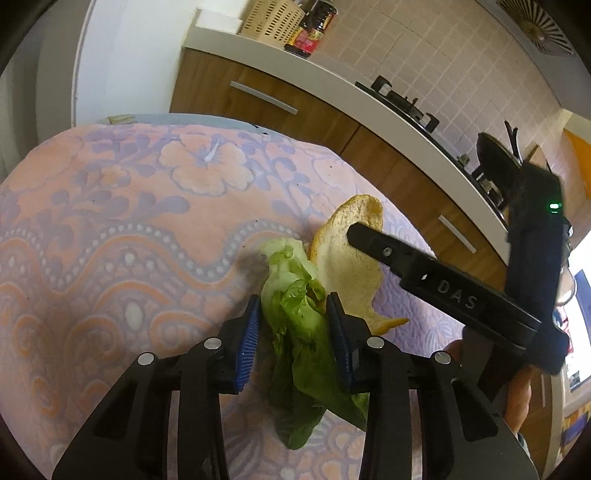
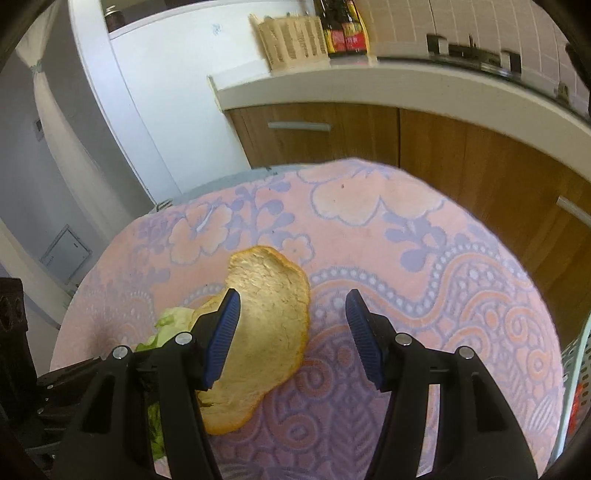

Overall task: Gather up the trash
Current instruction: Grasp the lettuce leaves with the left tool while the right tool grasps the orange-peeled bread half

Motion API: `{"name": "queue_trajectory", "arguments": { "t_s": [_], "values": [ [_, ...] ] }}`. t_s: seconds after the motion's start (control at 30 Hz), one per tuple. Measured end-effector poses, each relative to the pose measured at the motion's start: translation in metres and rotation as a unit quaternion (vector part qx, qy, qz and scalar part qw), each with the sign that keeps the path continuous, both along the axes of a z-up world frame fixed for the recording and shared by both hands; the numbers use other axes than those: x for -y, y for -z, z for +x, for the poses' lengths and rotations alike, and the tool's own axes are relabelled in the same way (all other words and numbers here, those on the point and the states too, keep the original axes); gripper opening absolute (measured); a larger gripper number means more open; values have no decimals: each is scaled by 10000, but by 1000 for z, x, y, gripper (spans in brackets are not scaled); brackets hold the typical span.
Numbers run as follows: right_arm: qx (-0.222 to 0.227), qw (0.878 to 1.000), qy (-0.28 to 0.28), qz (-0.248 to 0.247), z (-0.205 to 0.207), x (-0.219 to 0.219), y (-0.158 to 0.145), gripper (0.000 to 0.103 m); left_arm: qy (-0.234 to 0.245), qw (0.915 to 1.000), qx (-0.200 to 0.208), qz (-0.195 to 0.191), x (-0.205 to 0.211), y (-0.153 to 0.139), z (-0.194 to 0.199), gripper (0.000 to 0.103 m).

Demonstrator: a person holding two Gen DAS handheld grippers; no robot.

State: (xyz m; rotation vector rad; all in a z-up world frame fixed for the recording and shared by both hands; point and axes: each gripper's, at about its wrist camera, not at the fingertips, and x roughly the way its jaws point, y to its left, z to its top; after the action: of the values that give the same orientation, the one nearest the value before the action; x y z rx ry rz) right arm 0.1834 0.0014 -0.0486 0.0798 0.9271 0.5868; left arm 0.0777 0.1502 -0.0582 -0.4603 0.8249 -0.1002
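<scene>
A green lettuce leaf (image 1: pixel 303 332) lies bunched on the pink and purple flowered cloth (image 1: pixel 110 229). My left gripper (image 1: pixel 293 299) has its blue pads against both sides of the leaf. Beside the leaf lies a pale curved peel with a yellow rind (image 1: pixel 343 258), also seen in the right wrist view as the peel (image 2: pixel 269 314). My right gripper (image 2: pixel 292 295) hovers open over the peel; its left pad covers the peel's left edge and its right pad is over bare cloth. One of its black fingers (image 1: pixel 388 254) reaches over the peel in the left wrist view.
Wooden cabinets (image 2: pixel 369 133) under a white counter (image 2: pixel 406 85) run behind the table. A slatted basket (image 2: pixel 295 40), sauce bottles (image 2: pixel 343 33) and a stove (image 1: pixel 406 103) stand on the counter. A perforated plastic bin (image 2: pixel 576 369) sits at the table's right. A small white scrap (image 1: pixel 212 155) lies farther back.
</scene>
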Motion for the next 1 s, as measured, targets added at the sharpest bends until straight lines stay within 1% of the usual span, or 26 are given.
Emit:
{"name": "queue_trajectory", "arguments": {
  "t_s": [0.03, 0.07, 0.1, 0.13, 0.17, 0.2, 0.23, 0.27, 0.37, 0.47, 0.57, 0.7, 0.77, 0.9, 1.0],
  "values": [
    [-100, 9999, -67, 16, 4, -2, 3, 56, -8, 10000, -6, -30, -1, 0, 0, 34],
    [-67, 9999, -147, 58, 3, -3, 2, 55, -18, 10000, -9, -61, -2, 1, 0, 34],
    [-161, 9990, -380, 142, 3, -5, 3, 40, -24, 9999, -3, -98, -3, 1, -1, 34],
    [-213, 9988, -439, 88, 2, -7, 5, 21, -26, 9999, 1, -118, -4, 1, -1, 34],
    [-203, 9990, -403, 36, 1, -8, 4, 19, -34, 9999, -3, -128, -4, 1, -1, 34],
    [-157, 9990, -408, 63, -2, -7, 2, 9, -53, 9999, -2, -121, -4, 1, -2, 34],
    [-87, 9991, -407, 127, -5, -5, -1, 6, -66, 9999, 14, -120, -5, 1, -3, 34],
    [-8, 9992, -367, 153, -8, -3, -3, 5, -80, 9999, 42, -134, -6, 0, -4, 34],
    [452, 9983, -224, 295, -29, 11, -18, 4, -76, 9996, 202, -165, -6, -3, -10, 33],
    [797, 9968, 28, 50, -51, 25, -24, 3, 37, 9995, 303, -8, 2, -8, -14, 31],
    [949, 9952, 230, 55, -71, 45, -31, 3, 178, 9993, 319, 105, 13, -13, -16, 30],
    [1263, 9897, 659, 123, -93, 96, -51, 3, 392, 9980, 429, 245, 34, -26, -20, 30],
    [1400, 9862, 868, 184, -103, 121, -61, 3, 483, 9976, 424, 255, 45, -31, -19, 30],
    [1621, 9781, 1269, 307, -118, 178, -78, 3, 768, 9950, 535, 350, 86, -49, -12, 30],
    [1724, 9723, 1537, 369, -125, 215, -84, 3, 975, 9926, 621, 373, 117, -58, -6, 30]
  ]
}}
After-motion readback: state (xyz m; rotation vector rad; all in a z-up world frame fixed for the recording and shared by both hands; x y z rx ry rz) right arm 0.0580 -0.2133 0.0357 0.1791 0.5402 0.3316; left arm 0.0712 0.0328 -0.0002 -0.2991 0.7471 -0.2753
